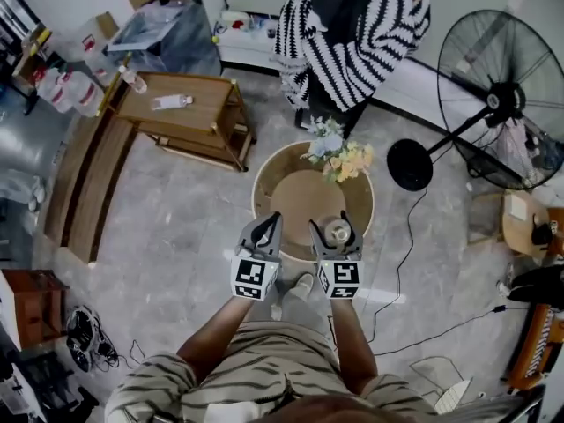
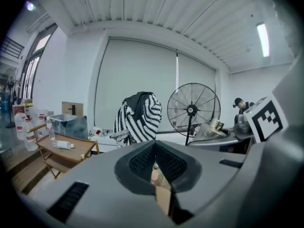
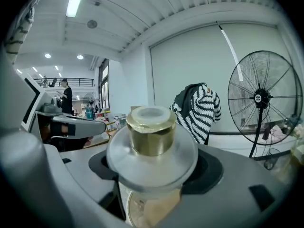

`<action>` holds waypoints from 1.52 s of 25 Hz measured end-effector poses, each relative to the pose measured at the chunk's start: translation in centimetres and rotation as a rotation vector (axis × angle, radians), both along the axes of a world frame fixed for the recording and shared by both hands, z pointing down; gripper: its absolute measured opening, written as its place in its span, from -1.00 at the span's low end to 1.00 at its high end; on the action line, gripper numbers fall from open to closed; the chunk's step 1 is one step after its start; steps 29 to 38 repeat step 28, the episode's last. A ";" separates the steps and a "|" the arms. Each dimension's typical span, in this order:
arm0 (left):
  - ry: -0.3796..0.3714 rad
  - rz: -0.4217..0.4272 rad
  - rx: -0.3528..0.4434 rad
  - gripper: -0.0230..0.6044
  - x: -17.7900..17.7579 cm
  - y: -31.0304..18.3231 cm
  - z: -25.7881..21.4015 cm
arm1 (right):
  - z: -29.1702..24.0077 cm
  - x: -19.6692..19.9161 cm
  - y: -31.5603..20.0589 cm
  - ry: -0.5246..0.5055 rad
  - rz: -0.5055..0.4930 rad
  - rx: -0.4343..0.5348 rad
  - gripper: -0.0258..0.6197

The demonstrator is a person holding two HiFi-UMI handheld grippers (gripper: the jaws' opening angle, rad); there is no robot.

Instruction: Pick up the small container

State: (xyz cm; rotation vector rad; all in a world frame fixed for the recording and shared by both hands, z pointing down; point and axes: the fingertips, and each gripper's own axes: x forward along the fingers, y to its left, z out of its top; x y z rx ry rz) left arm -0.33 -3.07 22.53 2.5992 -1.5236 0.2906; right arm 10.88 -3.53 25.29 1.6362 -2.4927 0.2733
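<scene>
The small container point(image 3: 151, 137) is a clear jar with a wide clear flange and a gold cap. It sits upright between the jaws of my right gripper point(image 3: 153, 196), which is shut on its body. In the head view the small container point(image 1: 338, 232) and my right gripper point(image 1: 331, 227) hang over the near right part of the round wooden table point(image 1: 284, 181). My left gripper point(image 1: 271, 222) hovers beside it at the table's near left edge. Its jaws in the left gripper view point(image 2: 156, 150) meet with nothing between them.
A bunch of flowers point(image 1: 340, 153) stands at the far side of the round table. A standing fan point(image 1: 499, 97) with a black base point(image 1: 410, 164) and a floor cable is to the right. A wooden side table point(image 1: 181, 113) is at the left, a striped garment point(image 1: 357, 38) behind.
</scene>
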 end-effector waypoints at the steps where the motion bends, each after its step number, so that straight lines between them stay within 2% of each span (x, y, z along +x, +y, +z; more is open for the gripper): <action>1: -0.003 0.004 0.006 -0.93 0.0 0.5 -0.6 | -0.8 0.1 0.3 -0.004 0.004 0.005 0.14; 8: -0.004 0.044 0.051 -0.93 0.5 2.9 -4.4 | -6.3 0.5 2.2 -0.018 0.015 0.068 0.14; 15: 0.009 0.043 0.118 -0.93 0.4 2.6 -8.0 | -10.1 1.1 3.0 -0.016 0.006 0.113 0.14; 28: 0.040 0.051 0.177 -0.93 1.2 0.8 -11.3 | -13.3 2.2 1.6 -0.002 0.017 0.186 0.14; 38: 0.040 0.051 0.177 -0.93 1.2 0.8 -11.3 | -13.3 2.2 1.6 -0.002 0.017 0.186 0.14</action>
